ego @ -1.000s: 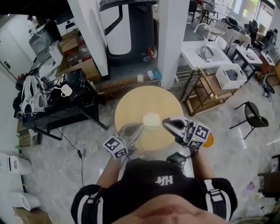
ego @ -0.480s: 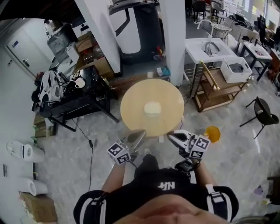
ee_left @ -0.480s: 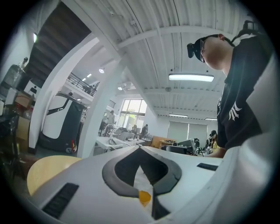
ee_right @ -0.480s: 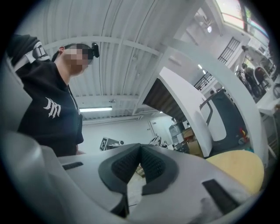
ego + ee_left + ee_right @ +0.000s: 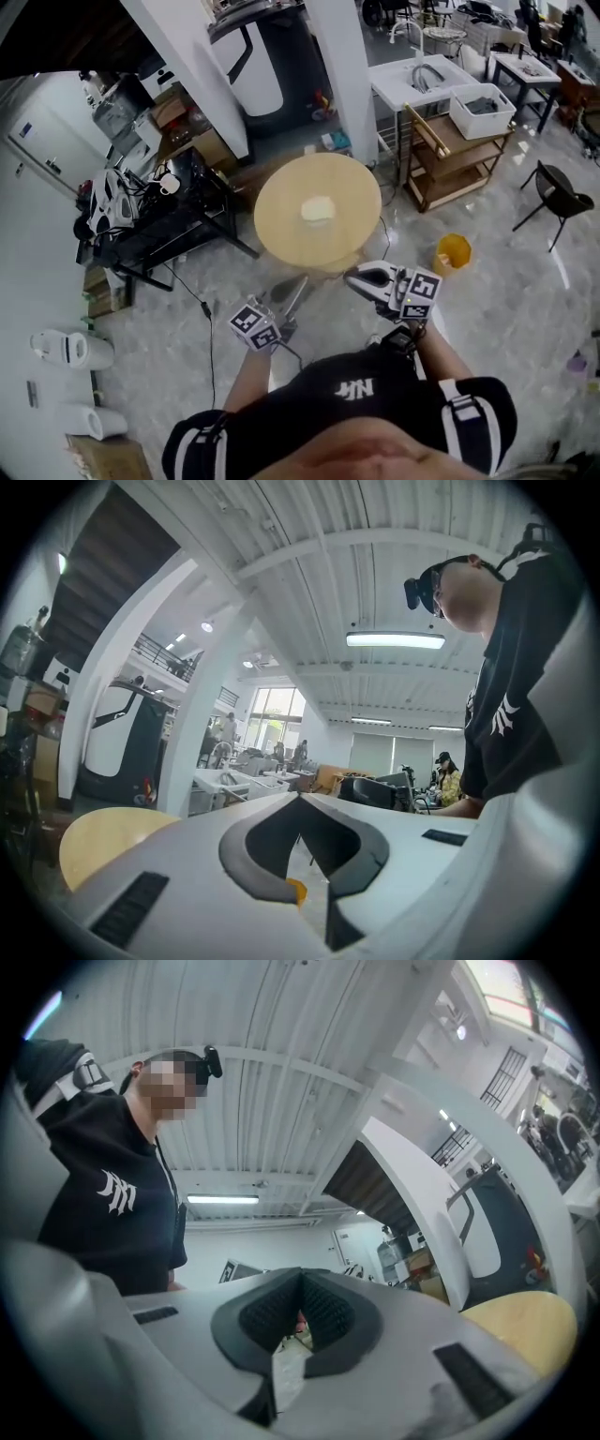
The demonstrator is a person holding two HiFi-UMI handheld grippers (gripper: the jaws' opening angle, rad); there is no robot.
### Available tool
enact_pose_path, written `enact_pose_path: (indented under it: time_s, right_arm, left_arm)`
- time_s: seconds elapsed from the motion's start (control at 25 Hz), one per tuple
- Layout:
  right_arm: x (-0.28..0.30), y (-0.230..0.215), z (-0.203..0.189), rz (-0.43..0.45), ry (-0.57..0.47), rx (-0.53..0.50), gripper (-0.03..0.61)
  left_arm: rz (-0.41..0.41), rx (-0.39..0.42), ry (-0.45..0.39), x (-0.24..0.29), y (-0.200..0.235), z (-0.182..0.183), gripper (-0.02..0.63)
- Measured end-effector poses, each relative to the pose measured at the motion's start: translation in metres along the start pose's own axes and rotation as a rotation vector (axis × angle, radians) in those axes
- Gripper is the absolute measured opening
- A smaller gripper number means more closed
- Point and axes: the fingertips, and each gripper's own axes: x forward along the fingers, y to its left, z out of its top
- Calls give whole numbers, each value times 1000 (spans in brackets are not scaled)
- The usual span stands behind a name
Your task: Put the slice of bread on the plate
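Note:
A round wooden table (image 5: 281, 220) stands ahead of me in the head view, with a pale plate (image 5: 318, 210) at its middle. Whether bread lies on the plate is too small to tell. Both grippers hang over the floor, short of the table's near edge. My left gripper (image 5: 300, 283) is shut with nothing in it, and so is my right gripper (image 5: 350, 273). In the left gripper view the shut left gripper (image 5: 300, 799) has the table's edge (image 5: 98, 841) at the lower left. In the right gripper view the shut right gripper (image 5: 301, 1277) has the table (image 5: 520, 1321) at the lower right.
An orange bucket (image 5: 453, 251) sits on the floor right of the table. A wooden shelf cart (image 5: 450, 159) and a white sink unit (image 5: 422, 80) stand at the back right. A black cluttered bench (image 5: 159, 230) is on the left, a white pillar (image 5: 342, 75) behind the table.
I have backed away from the table. Both grippers, which were over its near edge by the plate, are now over the floor in front of it. Both stayed shut.

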Motion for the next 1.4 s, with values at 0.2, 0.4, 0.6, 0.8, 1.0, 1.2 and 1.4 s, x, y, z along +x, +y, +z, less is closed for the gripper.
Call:
enact_pose_path:
  time_s: [0.2, 0.4, 0.6, 0.8, 1.0, 1.2, 1.4]
  right_arm:
    - [-4, 57, -8, -34, 22, -23, 5]
    - [-9, 137, -48, -71, 73, 18, 5]
    - [-9, 178, -48, -188, 78, 7, 5]
    - [-15, 221, -35, -224, 136, 16, 3]
    - [-34, 244, -41, -218, 178, -16, 3]
    - [-41, 265, -39, -131, 178, -27, 3]
    - [-71, 282, -46, -69, 162, 11, 3]
  left_arm:
    - [-70, 15, -38, -43, -50, -2, 12]
    - [-79, -48, -39, -116, -110, -44, 12]
    - [-94, -84, -65, -165, -140, -49, 12]
    - [-90, -128, -67, -207, -171, -49, 12]
    - [-65, -138, -76, -221, -210, -67, 12]
    - [-33, -126, -49, -214, -234, -68, 12]
    - [6, -86, -18, -197, -261, -71, 12]
